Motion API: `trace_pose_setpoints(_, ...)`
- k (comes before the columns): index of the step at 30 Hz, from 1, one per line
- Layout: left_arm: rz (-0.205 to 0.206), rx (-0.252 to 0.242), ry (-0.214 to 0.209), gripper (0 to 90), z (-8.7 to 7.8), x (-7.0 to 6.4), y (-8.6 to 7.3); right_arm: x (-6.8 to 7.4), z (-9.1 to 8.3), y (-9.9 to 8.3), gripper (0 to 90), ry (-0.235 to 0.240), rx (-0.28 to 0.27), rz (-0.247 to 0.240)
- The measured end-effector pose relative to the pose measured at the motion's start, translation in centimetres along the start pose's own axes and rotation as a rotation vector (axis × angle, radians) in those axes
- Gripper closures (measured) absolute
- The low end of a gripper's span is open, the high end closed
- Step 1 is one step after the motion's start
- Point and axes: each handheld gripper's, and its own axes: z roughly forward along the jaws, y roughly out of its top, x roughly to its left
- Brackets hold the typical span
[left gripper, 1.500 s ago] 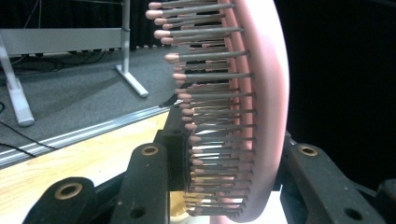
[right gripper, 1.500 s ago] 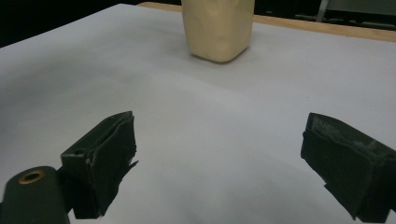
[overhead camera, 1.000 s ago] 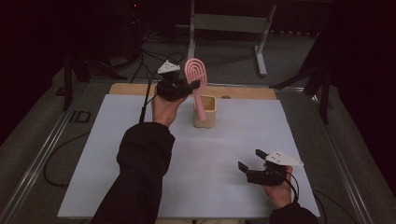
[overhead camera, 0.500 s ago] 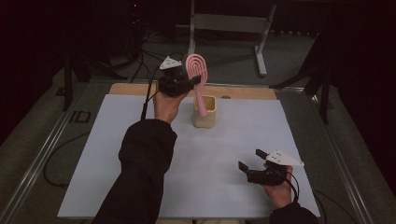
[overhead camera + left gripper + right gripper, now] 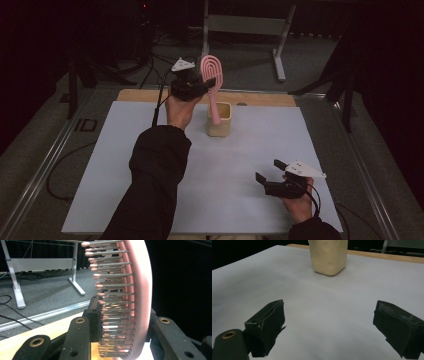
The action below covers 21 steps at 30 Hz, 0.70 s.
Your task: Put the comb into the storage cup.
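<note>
between left gripper [image 5: 202, 84] jaws, pink hairbrush [image 5: 212, 80]

This looks like a lab or recording studio rather than a home: black curtains [image 5: 380, 75] close off a dark room, cables [image 5: 150, 55] trail over grey carpet, a metal stand [image 5: 280, 45] rises behind, and aluminium rails [image 5: 45, 170] frame the white-covered table [image 5: 240, 165].

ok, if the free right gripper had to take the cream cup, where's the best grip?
Probably the cream cup across its side walls, from the near side: upright, squarish and narrow enough. The right gripper is open. Skip a top approach; the pink brush, clamped in the left gripper, stands in it.
</note>
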Motion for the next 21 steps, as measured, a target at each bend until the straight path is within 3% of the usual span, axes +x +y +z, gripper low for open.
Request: trace_pose_setpoints(21,-0.027,-0.038,0.027,65.2,1.1,0.1,0.9,-0.1,-0.2,0.1,10.0,0.002,-0.009,0.009)
